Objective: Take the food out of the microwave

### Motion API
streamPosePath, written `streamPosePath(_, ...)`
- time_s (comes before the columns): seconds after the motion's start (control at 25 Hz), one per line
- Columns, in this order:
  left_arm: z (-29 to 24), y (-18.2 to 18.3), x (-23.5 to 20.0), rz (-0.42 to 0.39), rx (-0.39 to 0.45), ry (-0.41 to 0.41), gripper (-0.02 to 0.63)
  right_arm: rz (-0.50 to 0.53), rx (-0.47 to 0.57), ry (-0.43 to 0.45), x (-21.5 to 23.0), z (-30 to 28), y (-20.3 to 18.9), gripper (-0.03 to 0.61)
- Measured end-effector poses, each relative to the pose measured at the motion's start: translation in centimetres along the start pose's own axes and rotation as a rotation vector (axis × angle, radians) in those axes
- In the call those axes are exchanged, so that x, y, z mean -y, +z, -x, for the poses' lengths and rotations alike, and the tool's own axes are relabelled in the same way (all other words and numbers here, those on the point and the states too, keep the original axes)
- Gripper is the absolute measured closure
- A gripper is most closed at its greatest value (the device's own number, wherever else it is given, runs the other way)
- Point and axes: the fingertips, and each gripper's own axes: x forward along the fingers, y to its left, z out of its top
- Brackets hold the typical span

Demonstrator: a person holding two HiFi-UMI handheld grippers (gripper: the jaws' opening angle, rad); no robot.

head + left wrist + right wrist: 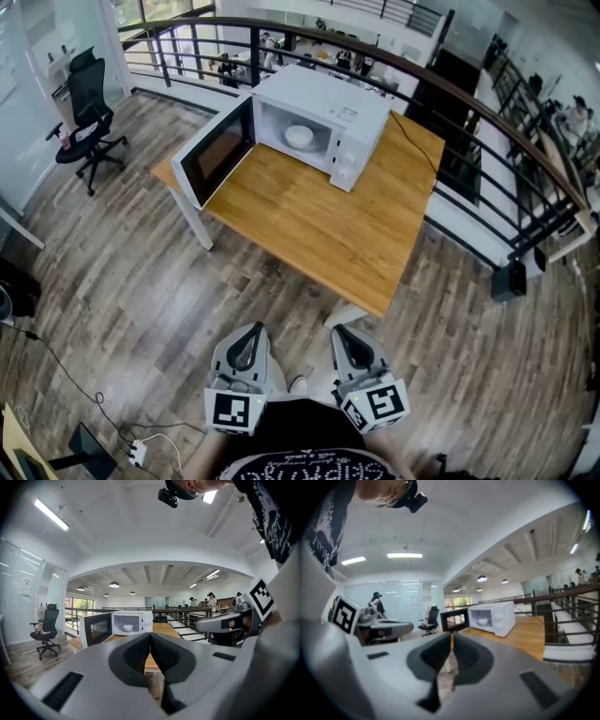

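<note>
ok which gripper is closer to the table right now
Right. The right gripper is just short of the near corner of the table; the left gripper is farther off, over the floor to that corner's left.

A white bowl (299,137) sits inside the white microwave (328,96), its door (216,155) swung open.

The right tool (451,638) has its jaws closed together with nothing between them. Ahead, a white microwave (499,616) stands on the wooden tabletop (529,639), door (454,619) open, bowl (483,620) inside.
</note>
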Motion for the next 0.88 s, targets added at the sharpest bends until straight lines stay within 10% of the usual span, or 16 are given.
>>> streamPosePath(0.88,-11.6,3.7,-17.1,-0.013,0.011,-0.117,0.58,0.001,-0.021,-0.058,-1.9,-18.2,5.5,0.541)
